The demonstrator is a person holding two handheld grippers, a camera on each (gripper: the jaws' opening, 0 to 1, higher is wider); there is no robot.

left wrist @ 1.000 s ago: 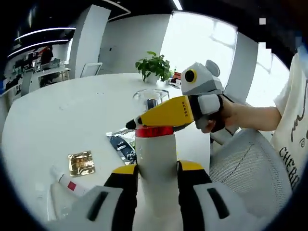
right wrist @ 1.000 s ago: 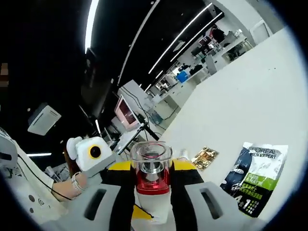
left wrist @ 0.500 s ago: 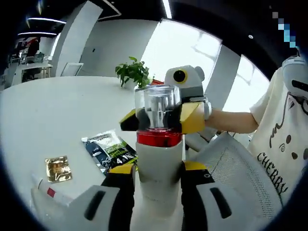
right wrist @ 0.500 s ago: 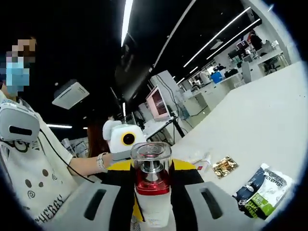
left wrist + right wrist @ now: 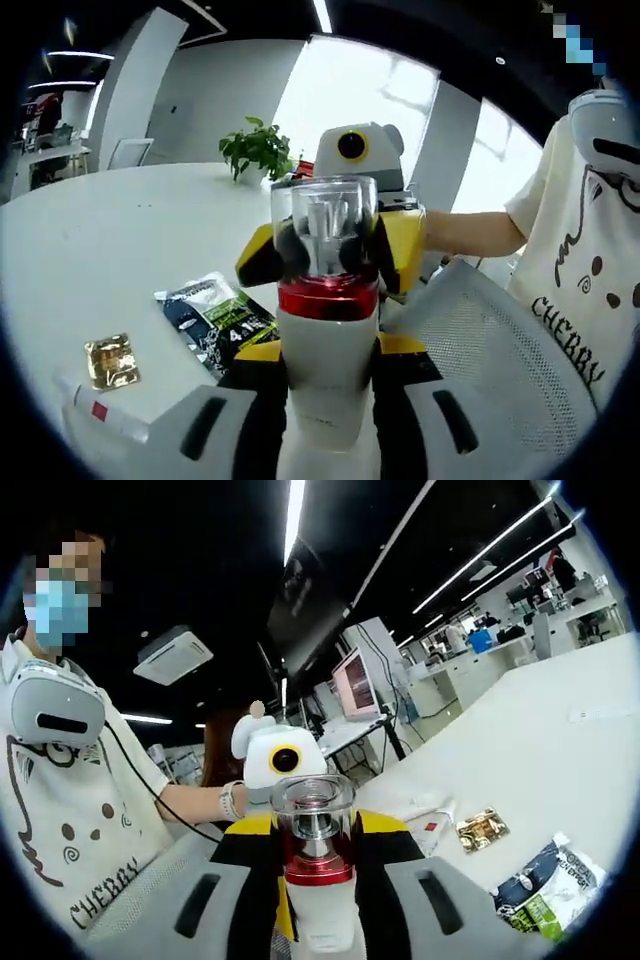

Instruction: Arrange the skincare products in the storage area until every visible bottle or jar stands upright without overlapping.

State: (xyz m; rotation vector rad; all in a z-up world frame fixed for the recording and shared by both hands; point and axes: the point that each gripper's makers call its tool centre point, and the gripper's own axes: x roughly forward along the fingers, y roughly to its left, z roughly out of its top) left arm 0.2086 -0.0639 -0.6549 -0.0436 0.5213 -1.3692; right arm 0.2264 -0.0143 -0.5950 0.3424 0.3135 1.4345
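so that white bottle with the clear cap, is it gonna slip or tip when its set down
The white bottle looks tall and narrow, so probably tippy once released. Its body seems smooth and glossy, possibly slippery. The left gripper clamps its body and the right gripper its neck, so it should stay steady for now.

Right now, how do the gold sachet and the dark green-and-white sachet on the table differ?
The gold sachet is small, squarish and shiny metallic, with no print that I can read; the dark sachet is clearly larger, oblong, and printed with green and white panels and lettering. In the left gripper view, the gold sachet lies nearer the white tube, the dark sachet nearer the held bottle. Both lie flat on the white table, apart from each other.
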